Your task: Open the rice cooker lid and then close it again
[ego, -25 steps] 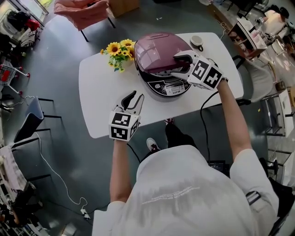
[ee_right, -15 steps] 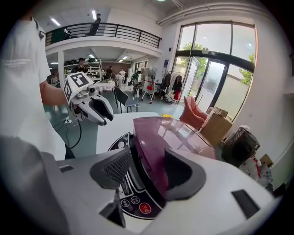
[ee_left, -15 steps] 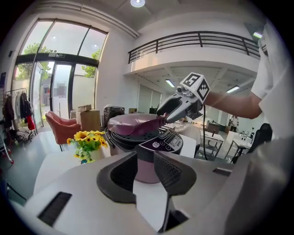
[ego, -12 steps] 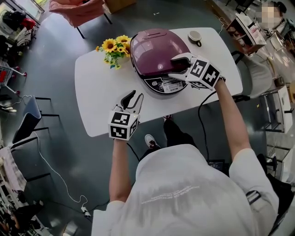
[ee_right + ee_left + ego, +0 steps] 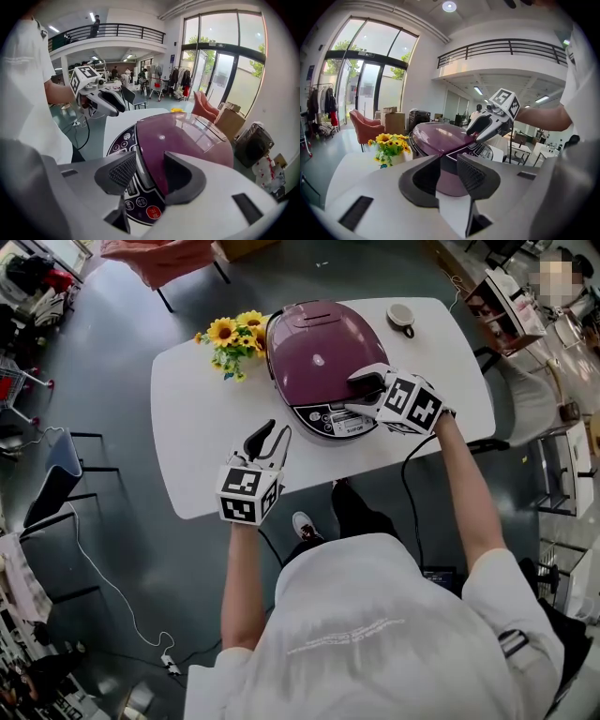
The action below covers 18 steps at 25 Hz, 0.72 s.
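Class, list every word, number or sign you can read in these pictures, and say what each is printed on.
"开始" (probably): red button on the rice cooker panel.
Other panel buttons: too small to read.
Panel display: blurred.
Marker cubes: patterns only, no words.

Grey floor holds white table, pink armchair.

Head view looks steeply down — both gripper views, lower, share the rice cooker.
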### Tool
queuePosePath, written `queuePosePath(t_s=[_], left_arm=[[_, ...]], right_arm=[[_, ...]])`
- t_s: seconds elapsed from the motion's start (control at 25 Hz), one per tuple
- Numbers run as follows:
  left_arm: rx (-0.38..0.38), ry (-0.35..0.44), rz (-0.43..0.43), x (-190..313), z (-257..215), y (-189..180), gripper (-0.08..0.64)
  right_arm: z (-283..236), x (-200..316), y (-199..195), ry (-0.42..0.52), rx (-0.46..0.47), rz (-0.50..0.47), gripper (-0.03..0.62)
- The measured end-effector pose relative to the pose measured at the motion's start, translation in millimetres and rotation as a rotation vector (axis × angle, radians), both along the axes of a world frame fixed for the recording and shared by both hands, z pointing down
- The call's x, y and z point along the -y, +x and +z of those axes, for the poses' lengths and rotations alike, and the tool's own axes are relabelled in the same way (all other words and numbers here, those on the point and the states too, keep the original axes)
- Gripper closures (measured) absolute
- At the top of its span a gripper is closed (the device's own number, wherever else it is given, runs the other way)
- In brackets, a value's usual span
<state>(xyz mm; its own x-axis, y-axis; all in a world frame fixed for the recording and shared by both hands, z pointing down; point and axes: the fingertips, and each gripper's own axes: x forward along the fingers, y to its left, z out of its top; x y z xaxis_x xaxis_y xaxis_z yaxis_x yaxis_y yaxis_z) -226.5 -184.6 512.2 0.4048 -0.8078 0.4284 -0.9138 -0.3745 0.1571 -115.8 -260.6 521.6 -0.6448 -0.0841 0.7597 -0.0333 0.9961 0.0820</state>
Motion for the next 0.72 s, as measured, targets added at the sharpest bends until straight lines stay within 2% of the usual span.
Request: queuePosePath(t_s=[0.72], left_arm=[[-0.036,-0.063,-0.004,10.9,25.9,3.8,0.433]], right_arm=[[5.4,-2.3,-1.3,-0.020,-0.010,0.025,0.388]])
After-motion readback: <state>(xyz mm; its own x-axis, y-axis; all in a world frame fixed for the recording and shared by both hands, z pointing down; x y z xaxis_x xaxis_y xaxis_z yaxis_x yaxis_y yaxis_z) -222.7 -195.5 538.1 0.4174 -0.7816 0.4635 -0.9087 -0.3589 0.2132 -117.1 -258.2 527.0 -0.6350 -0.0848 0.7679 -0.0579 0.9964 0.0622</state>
